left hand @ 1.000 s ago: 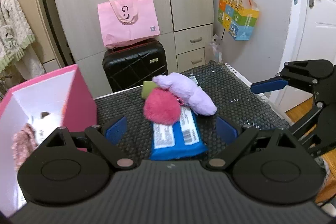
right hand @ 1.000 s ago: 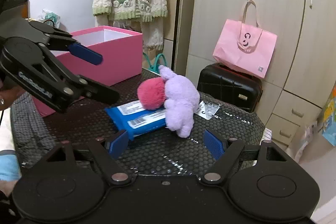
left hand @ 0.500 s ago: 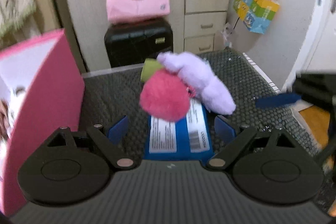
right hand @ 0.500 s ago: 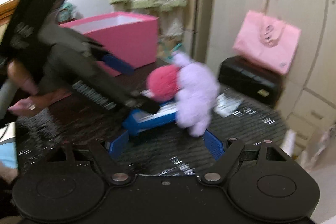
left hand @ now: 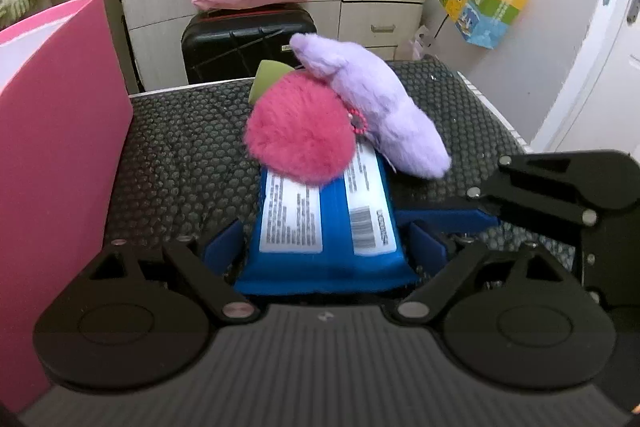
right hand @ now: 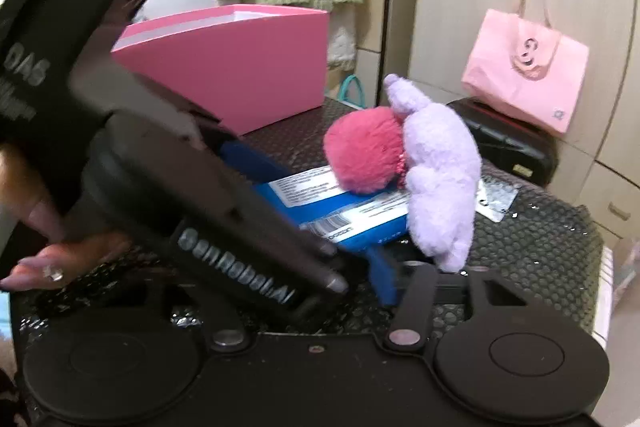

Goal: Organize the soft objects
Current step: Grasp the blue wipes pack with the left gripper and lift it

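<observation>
Straddling the near end of the blue pack (left hand: 326,227), the left gripper (left hand: 324,247) stands spread wide, a blue pad on either side of the pack and neither one pressing on it as far as the left wrist view shows. Its jaws have just been narrowing slightly with the pack between them. The pack lies flat on the dark bubble-textured table (left hand: 180,147), with the pink pompom (left hand: 300,131) resting on its far end and the purple plush (left hand: 372,107) leaning across both. The pink box (left hand: 60,147), which I take to be where the soft things go, stands open just to the left. The right gripper (right hand: 384,275) has come in low at the pack's right corner and its jaws have just been closing; one blue finger (right hand: 382,277) shows in its own view, but the left tool hides the other, so I cannot tell whether it pinches the corner or nothing at all. To do this pick well, I would close the left pads squarely on the pack's long sides, well back from the corner, so the soft pack does not buckle or twist. Lift slowly and level, since the pompom and plush are only resting on top and may roll off toward the table edge
</observation>
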`<action>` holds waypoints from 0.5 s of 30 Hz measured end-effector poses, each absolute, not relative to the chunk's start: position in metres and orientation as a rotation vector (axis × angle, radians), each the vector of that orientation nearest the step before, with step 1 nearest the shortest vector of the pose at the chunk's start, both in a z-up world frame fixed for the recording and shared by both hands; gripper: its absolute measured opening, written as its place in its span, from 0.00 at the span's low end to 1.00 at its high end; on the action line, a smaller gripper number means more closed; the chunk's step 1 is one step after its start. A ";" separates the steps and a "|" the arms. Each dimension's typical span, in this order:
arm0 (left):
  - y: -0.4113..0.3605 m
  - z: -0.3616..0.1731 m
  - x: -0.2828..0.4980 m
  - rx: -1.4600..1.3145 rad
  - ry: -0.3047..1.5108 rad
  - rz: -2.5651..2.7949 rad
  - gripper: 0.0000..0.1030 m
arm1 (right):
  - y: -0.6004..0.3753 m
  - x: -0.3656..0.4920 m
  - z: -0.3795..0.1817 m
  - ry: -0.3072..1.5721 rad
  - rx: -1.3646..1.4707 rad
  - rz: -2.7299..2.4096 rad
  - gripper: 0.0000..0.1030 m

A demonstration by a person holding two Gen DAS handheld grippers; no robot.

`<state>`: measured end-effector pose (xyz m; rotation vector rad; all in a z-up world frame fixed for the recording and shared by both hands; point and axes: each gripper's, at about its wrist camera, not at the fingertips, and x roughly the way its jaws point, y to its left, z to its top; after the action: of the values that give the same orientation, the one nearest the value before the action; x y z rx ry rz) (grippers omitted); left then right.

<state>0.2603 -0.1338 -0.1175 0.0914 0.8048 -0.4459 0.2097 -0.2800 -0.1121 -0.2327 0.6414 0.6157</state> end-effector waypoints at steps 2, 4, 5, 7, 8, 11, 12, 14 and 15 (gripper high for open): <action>-0.130 -0.114 0.258 0.081 0.815 -0.472 0.75 | -0.278 0.205 -0.112 0.622 -0.250 0.597 0.43; -0.127 -0.112 0.255 0.078 0.829 -0.482 0.74 | -0.275 0.199 -0.110 0.610 -0.255 0.581 0.40; -0.126 -0.112 0.254 0.078 0.833 -0.487 0.74 | -0.275 0.197 -0.109 0.613 -0.250 0.578 0.40; -0.121 -0.110 0.251 0.066 0.842 -0.496 0.72 | -0.274 0.191 -0.107 0.608 -0.249 0.572 0.39; -0.119 -0.109 0.249 0.059 0.848 -0.500 0.72 | -0.273 0.189 -0.106 0.602 -0.248 0.568 0.39; -0.113 -0.104 0.242 0.034 0.878 -0.516 0.72 | -0.269 0.179 -0.101 0.605 -0.229 0.567 0.39; -0.110 -0.101 0.240 0.023 0.892 -0.524 0.72 | -0.269 0.175 -0.098 0.608 -0.220 0.567 0.39; -0.106 -0.095 0.237 0.007 0.922 -0.537 0.72 | -0.268 0.168 -0.091 0.613 -0.204 0.566 0.39; -0.104 -0.091 0.234 0.004 0.931 -0.544 0.72 | -0.267 0.164 -0.087 0.613 -0.199 0.566 0.39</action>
<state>0.2341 -0.1037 -0.0907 0.0037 0.9314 -0.5438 0.1641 -0.2672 -0.0866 -0.1987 0.6129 0.5655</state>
